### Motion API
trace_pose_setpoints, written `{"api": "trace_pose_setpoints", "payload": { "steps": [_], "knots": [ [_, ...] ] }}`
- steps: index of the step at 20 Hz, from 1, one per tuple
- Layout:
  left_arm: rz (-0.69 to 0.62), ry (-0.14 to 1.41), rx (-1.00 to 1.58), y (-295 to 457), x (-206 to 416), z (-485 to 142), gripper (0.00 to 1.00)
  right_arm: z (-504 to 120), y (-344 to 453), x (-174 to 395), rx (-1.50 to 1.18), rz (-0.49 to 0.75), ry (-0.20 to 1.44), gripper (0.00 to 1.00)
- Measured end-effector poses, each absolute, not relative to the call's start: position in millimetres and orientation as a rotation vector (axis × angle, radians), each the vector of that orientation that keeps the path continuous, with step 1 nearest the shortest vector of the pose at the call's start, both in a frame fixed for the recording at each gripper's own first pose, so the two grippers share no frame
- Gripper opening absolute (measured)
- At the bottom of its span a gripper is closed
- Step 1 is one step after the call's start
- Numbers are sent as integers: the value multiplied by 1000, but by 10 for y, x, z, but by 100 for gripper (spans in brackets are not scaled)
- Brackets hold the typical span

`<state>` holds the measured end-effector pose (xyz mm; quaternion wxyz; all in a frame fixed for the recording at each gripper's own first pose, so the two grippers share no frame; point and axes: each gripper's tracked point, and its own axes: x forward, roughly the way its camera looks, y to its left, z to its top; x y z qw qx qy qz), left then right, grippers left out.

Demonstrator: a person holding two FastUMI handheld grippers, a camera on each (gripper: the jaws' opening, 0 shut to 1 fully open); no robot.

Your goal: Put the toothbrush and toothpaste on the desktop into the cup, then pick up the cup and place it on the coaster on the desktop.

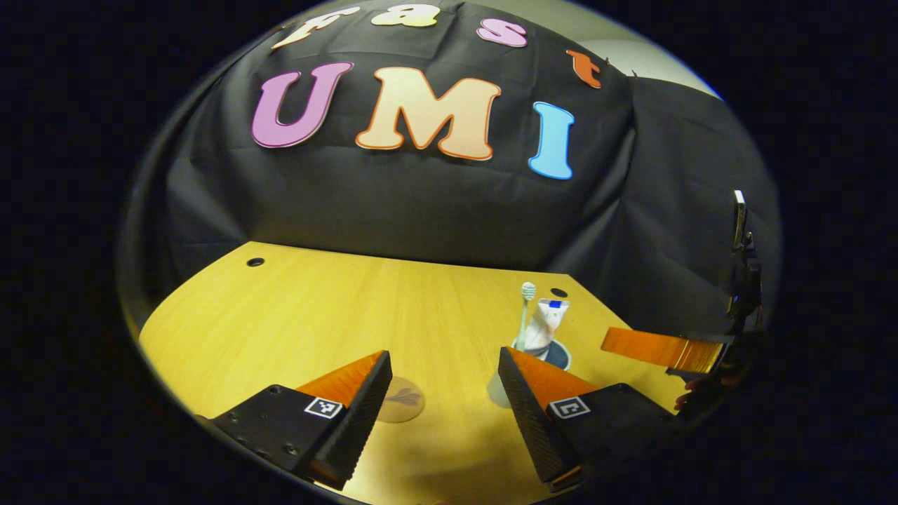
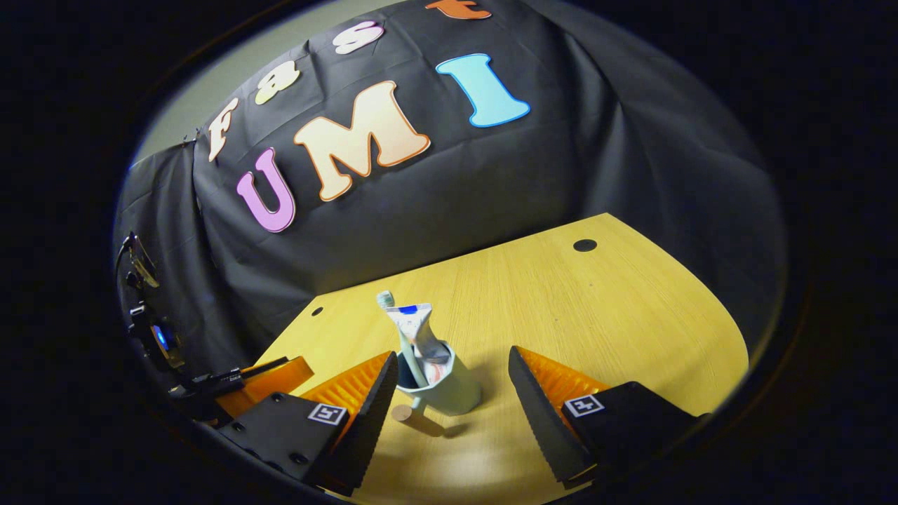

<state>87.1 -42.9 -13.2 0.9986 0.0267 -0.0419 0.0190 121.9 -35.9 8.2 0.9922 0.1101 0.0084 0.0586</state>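
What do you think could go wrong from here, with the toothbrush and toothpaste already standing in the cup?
1. The toothbrush and toothpaste lean well above the rim of the cup, so a jerky lift might tip them out.
2. The open right gripper has the cup near one finger rather than centred; closing now could shove it instead of grasping.
3. The coaster looks small, so the cup may land partly off it.

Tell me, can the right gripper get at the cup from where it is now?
Probably yes. The right gripper is open, and the cup, holding the toothbrush and toothpaste, stands on the desk just ahead between its fingers, with nothing between them.
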Motion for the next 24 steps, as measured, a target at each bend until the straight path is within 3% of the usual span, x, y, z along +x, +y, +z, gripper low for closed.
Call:
{"api": "trace_pose_setpoints", "payload": {
  "steps": [4, 12, 22, 23, 24],
  "knots": [
    [158, -36, 74, 240, 591, -171, 90, -45, -221, 1231, 221, 92, 130, 96],
    [266, 26, 86, 1314, 323, -143, 90, -394, 59, 1209, 178, 20, 396, 97],
    [343, 135, 41, 1941, 62, -519, 91, -778, 202, 1410, 70, -67, 681, 97],
    [350, 141, 35, 1972, 72, -547, 91, -791, 188, 1445, 63, -78, 702, 89],
    [357, 142, 26, 2009, 25, -565, 91, -815, 172, 1466, 56, -87, 725, 96]
  ]
}}
